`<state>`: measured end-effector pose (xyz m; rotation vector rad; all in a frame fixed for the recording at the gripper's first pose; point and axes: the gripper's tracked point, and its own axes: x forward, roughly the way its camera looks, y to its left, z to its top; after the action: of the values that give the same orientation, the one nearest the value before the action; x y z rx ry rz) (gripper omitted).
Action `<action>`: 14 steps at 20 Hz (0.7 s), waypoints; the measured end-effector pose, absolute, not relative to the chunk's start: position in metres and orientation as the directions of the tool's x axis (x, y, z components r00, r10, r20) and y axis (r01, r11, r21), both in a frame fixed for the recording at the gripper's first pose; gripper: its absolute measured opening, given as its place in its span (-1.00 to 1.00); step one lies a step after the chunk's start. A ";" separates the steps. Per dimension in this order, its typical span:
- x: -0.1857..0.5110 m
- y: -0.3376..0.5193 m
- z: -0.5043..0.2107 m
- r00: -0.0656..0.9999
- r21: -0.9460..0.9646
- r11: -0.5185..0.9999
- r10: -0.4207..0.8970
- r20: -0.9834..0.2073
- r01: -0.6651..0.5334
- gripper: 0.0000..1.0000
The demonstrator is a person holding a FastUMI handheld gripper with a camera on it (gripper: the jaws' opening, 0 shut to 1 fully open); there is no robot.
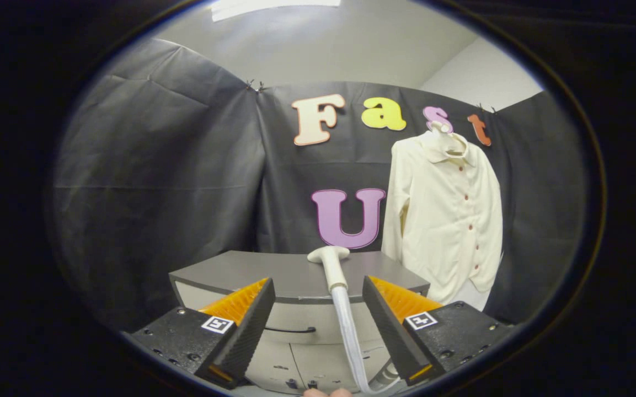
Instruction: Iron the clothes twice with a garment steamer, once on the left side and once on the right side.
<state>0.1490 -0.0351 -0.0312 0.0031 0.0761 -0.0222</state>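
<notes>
The white steamer head [329,255] lies on top of a grey cabinet [229,273], its handle pointing toward me and its pale hose [349,331] running down over the cabinet's front. My gripper [318,282] is open, and the handle sits in the gap between the fingers, closer to the right one, with neither finger touching it. A cream long-sleeved shirt [450,215] with dark buttons hangs on a white hanger [445,138] against the black cloth wall, beyond and to the right of the fingers.
The cabinet's front has a dark handle [290,331] and small knobs low down. Black cloth walls close the booth on the left, back and right. A person's fingertips [326,392] show just below the hose.
</notes>
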 end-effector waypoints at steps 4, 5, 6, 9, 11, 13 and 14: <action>0.183 -0.041 -0.038 0.995 -0.021 0.999 -0.027 -0.097 0.025 0.94; 0.191 -0.041 -0.039 0.994 -0.030 0.999 -0.028 -0.102 0.025 0.94; 0.199 -0.043 -0.043 0.993 -0.038 0.999 -0.030 -0.110 0.026 0.95; 0.220 -0.046 -0.049 0.991 -0.048 0.998 -0.034 -0.127 0.028 0.95; 0.234 -0.049 -0.054 0.989 -0.044 0.999 -0.034 -0.145 0.028 0.95; 0.249 -0.051 -0.061 0.985 -0.023 0.999 -0.030 -0.170 0.026 0.95; 0.256 -0.051 -0.065 0.983 -0.014 1.000 -0.027 -0.183 0.025 0.95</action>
<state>0.2560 -0.0513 -0.0647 -0.0113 0.1845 -0.0265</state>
